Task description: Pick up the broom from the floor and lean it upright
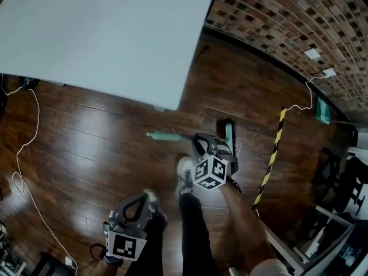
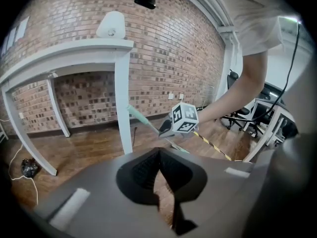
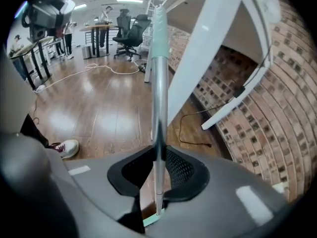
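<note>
The broom is off the floor. Its silver pole (image 3: 158, 88) runs straight up between the pads of my right gripper (image 3: 157, 150), which is shut on it, and the mint-green grip (image 3: 159, 38) is at the far end. From the head view the green grip (image 1: 165, 136) points left and the dark broom head (image 1: 228, 130) sits just beyond my right gripper (image 1: 202, 141). My left gripper (image 1: 135, 204) is low at the left, apart from the broom. Its pads (image 2: 159, 151) meet at the tips with nothing between them. The right gripper's marker cube (image 2: 184, 119) shows ahead of them.
A white table (image 1: 103, 39) fills the upper left, with one leg (image 2: 122, 98) close to the broom. A brick wall (image 1: 287, 27) runs along the right. A yellow-black striped strip (image 1: 272, 154), a white cable (image 1: 23, 148) and the person's shoe (image 1: 184, 175) are on the wood floor. Office chairs (image 2: 247, 120) stand beyond.
</note>
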{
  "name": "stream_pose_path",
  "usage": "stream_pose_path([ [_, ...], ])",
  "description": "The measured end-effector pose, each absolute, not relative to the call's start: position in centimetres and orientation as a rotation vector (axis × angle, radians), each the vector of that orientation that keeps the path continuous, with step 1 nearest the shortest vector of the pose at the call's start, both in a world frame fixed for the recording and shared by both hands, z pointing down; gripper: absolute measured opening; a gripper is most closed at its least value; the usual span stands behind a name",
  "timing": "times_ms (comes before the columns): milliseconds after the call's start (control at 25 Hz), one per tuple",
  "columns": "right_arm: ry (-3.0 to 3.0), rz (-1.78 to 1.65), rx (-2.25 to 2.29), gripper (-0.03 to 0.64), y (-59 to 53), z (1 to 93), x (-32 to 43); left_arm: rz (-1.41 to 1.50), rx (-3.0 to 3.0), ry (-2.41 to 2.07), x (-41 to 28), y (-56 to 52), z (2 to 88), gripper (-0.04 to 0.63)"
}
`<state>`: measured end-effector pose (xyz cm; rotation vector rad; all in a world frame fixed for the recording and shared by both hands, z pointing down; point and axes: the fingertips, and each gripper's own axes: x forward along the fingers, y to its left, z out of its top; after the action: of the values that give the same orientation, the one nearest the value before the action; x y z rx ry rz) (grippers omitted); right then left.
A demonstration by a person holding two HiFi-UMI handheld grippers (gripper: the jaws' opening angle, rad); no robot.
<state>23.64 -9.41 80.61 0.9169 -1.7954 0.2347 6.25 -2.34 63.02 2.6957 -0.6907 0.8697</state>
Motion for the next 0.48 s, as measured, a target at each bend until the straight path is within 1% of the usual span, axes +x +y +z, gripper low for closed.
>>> stream_pose_path([
  [160, -1.820, 0.258, 1.084, 0.095, -12.4, 76.0, 28.1, 0.798, 2.738, -0.779, 8.5, -5.2, 60.6, 0.000],
  [240, -1.842, 0.276, 1.144, 0.095, -14.1, 74.0, 29.5, 0.782, 2.665, -0.830, 9.4, -5.7, 60.3, 0.000],
  [320, -1.863, 0.287, 1.176, 0.097, -16.0, 72.6, 30.1, 0.765, 2.538, -0.882, 10.0, -5.8, 60.5, 0.000],
  [480, -1.901, 0.266, 1.177, 0.098, -20.0, 71.1, 29.7, 0.757, 2.502, -0.900, 11.6, -6.1, 60.2, 0.000],
])
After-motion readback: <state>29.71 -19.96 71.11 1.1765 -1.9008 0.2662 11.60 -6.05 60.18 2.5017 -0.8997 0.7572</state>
